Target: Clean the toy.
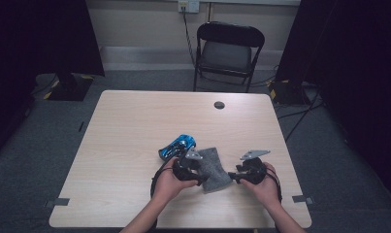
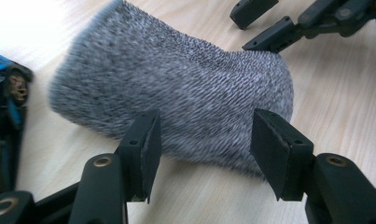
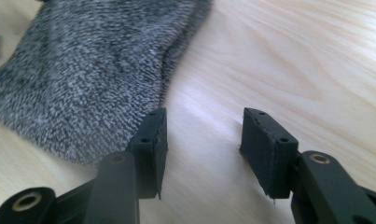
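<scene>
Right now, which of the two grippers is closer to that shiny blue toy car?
The left gripper: the blue toy car lies just beyond it. The right gripper is across the grey sock.

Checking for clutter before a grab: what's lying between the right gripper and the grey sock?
Nothing: the right gripper view shows bare table between the right gripper and grey sock.

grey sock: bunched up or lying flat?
Flat. The grey sock lies spread on the table, with no folds visible in either gripper view.

The left gripper view's edge cuts off the glossy blue toy car (image 2: 1, 126). The near edge of the grey knitted cloth (image 2: 176, 98) is blurred there.
</scene>
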Available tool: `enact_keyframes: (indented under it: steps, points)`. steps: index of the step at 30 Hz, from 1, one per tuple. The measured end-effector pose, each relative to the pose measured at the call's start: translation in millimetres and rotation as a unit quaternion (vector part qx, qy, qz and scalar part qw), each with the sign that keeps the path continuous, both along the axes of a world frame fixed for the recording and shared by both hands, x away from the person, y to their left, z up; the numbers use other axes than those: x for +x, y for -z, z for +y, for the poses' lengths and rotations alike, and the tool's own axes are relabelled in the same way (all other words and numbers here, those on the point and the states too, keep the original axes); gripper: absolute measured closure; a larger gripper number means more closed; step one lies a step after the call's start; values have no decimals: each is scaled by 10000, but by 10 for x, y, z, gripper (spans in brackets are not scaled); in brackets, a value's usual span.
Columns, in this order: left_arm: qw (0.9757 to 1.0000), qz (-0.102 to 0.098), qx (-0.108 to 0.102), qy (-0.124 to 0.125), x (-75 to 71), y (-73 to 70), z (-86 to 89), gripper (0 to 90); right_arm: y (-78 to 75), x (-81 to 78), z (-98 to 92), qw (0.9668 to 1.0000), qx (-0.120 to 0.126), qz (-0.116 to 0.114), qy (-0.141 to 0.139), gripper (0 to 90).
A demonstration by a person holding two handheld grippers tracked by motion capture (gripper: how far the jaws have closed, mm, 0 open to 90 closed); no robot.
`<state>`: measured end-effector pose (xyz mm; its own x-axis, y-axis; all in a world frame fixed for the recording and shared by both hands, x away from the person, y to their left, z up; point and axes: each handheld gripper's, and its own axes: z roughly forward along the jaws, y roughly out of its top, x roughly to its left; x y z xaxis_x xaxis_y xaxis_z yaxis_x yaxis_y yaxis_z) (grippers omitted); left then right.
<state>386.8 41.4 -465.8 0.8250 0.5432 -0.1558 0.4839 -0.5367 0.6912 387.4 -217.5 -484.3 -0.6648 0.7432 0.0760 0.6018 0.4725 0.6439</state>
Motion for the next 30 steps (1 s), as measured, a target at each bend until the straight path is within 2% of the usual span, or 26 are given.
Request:
enact_keyframes:
  steps: [4,7,9,12,14,17,20,21,22,23,25,27,28,30]
  points:
    - [9999,23,-57,-89,56,62,-29,421,0,-77,122,9999,-8,-11,-142,507]
    - [9999,56,-70,-107,74,80,-45,413,6,-144,239,9994,110,43,-337,509]
    - [9999,24,-49,-95,69,60,-38,412,-2,-188,334,9986,103,65,-509,512]
    - [9999,-18,-68,-93,52,17,-1,413,-25,-263,471,9969,252,33,-742,496]
    - [9999,-50,-29,-115,28,-16,38,413,-41,-294,528,9960,342,57,-817,490]
    - [9999,-70,15,-103,-32,-53,93,422,-80,-320,563,9961,258,-23,-839,490]
    - [9999,-69,91,-56,-90,-37,100,423,-142,-306,491,9972,205,-137,-712,490]
    - [10000,-46,53,-68,-109,-18,78,423,-161,-289,455,9977,244,-162,-609,486]
    - [9999,-45,95,-70,-122,-7,59,419,-186,-264,412,9983,262,-221,-471,481]
    - [9996,-152,246,-65,-143,20,18,415,-199,-249,388,9985,255,-264,-402,477]
    - [9989,-214,401,-93,-149,90,-32,413,-216,-207,343,9987,310,-318,-253,466]
    - [9987,-226,440,-102,-150,153,-65,405,-224,-155,319,9985,209,-485,-161,459]
    - [9984,-265,467,-157,-157,163,-78,405,-224,-155,319,9985,209,-485,-161,459]
    - [9971,-396,646,-109,-167,159,-96,491,-225,-118,312,9984,213,-509,-120,455]
